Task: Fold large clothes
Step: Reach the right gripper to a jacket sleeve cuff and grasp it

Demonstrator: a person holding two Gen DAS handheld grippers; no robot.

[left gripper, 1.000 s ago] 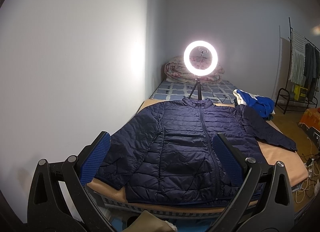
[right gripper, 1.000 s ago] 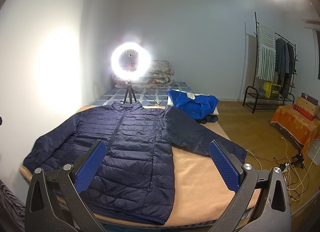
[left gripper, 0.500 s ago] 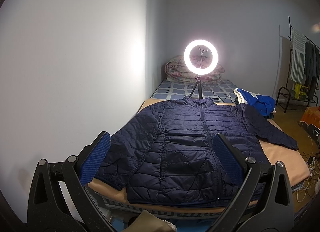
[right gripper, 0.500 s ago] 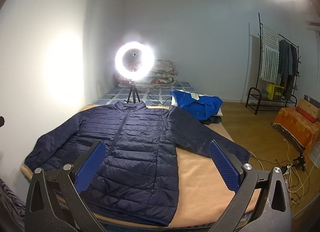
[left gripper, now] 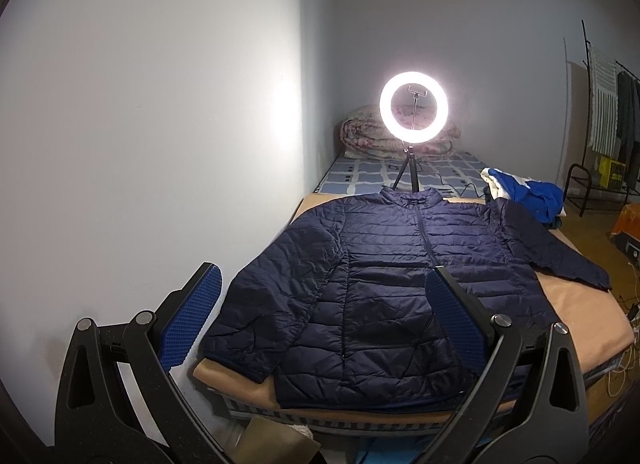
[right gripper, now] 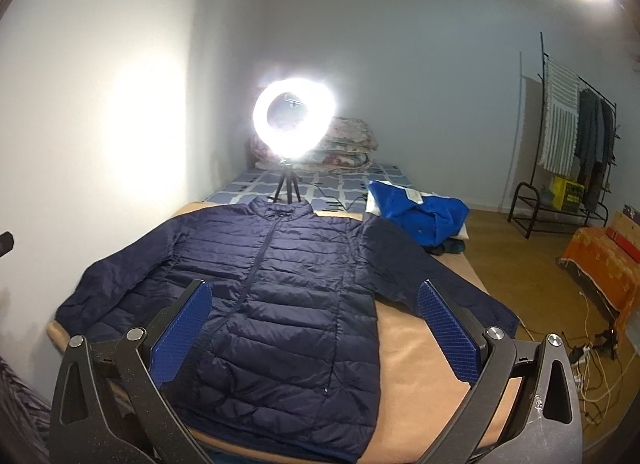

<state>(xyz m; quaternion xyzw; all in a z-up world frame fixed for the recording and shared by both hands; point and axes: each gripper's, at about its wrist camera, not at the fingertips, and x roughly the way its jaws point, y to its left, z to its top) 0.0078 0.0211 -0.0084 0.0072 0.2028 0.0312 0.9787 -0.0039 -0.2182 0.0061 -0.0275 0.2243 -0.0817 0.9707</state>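
Note:
A navy quilted puffer jacket (left gripper: 384,272) lies flat and zipped, front up, on a tan blanket on the bed, collar at the far end and both sleeves spread out. It also shows in the right wrist view (right gripper: 280,288). My left gripper (left gripper: 322,284) is open and empty, held above the jacket's near hem. My right gripper (right gripper: 314,296) is open and empty, above the jacket's lower right side and the right sleeve (right gripper: 424,268).
A lit ring light on a tripod (left gripper: 413,111) stands just behind the collar. A blue garment pile (right gripper: 424,215) lies at the bed's far right. A wall runs along the bed's left side. Cables (right gripper: 592,360) and a clothes rack (right gripper: 576,143) stand right.
Both grippers have shifted slightly, the right view panning a little rightward. The jacket has not moved and both grippers stay open.

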